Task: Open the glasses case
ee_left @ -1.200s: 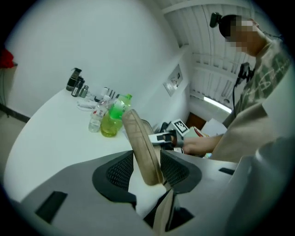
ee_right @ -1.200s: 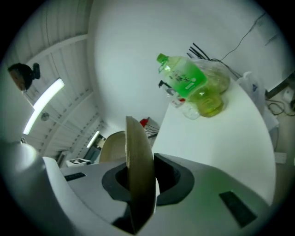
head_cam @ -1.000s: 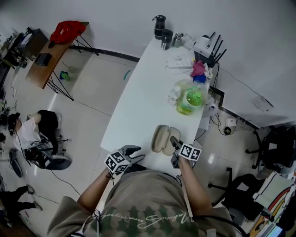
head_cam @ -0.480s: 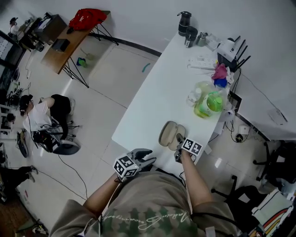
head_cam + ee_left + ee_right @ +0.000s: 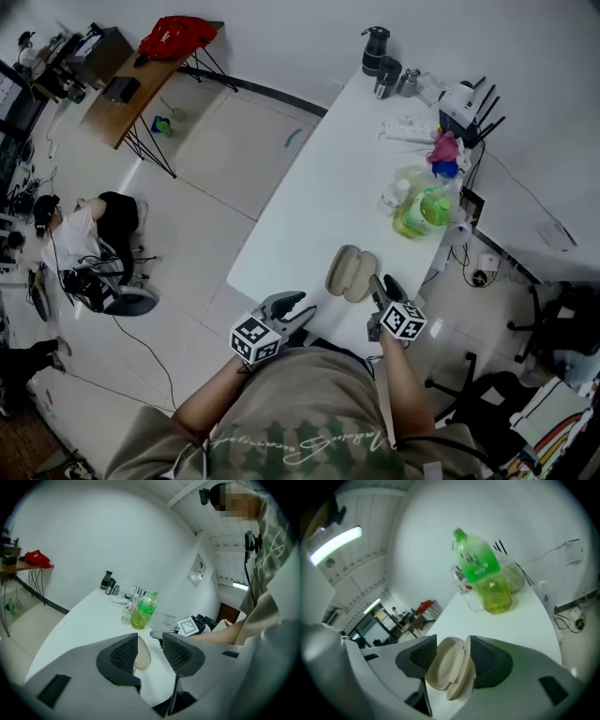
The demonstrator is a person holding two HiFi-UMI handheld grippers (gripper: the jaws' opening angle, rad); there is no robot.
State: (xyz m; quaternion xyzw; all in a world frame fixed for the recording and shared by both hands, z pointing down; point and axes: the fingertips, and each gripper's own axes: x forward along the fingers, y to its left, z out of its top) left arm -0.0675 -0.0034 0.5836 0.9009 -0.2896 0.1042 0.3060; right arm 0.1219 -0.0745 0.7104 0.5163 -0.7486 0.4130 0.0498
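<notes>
The jaws of our right gripper (image 5: 453, 653) stand apart and have just been opening. In the gap ahead of them lies the beige oval hard-shell glasses case (image 5: 450, 672), its two shells spread open, with neither pad clamped on it. From the head view, the right gripper (image 5: 386, 286) sits just beside the glasses case (image 5: 352, 272), which lies at about its 10 o'clock.

The jaws of our left gripper (image 5: 150, 651) are also apart and hold nothing. The glasses case (image 5: 142, 654) shows beyond them, flat on the surface. In the head view the left gripper (image 5: 292, 307) hovers by the near edge, with the case at its 2 o'clock.

The case rests near the near end of a long white table (image 5: 319, 197). At 1 o'clock from the case stands a green plastic bottle of yellowish liquid (image 5: 422, 208), with a small clear bottle (image 5: 392, 199) just beside it. Farther along at 12 to 1 o'clock are a white power strip (image 5: 408, 129), a pink crumpled object (image 5: 442, 148), a white router with black antennas (image 5: 461, 98) and a black flask (image 5: 375, 45).

To the table's 9 o'clock is a pale tiled floor (image 5: 225, 178). At 10 o'clock a wooden side table (image 5: 122, 103) carries a red bag (image 5: 178, 37). A seated person (image 5: 94, 234) is at 9 o'clock, and white walls (image 5: 525, 56) close the room.
</notes>
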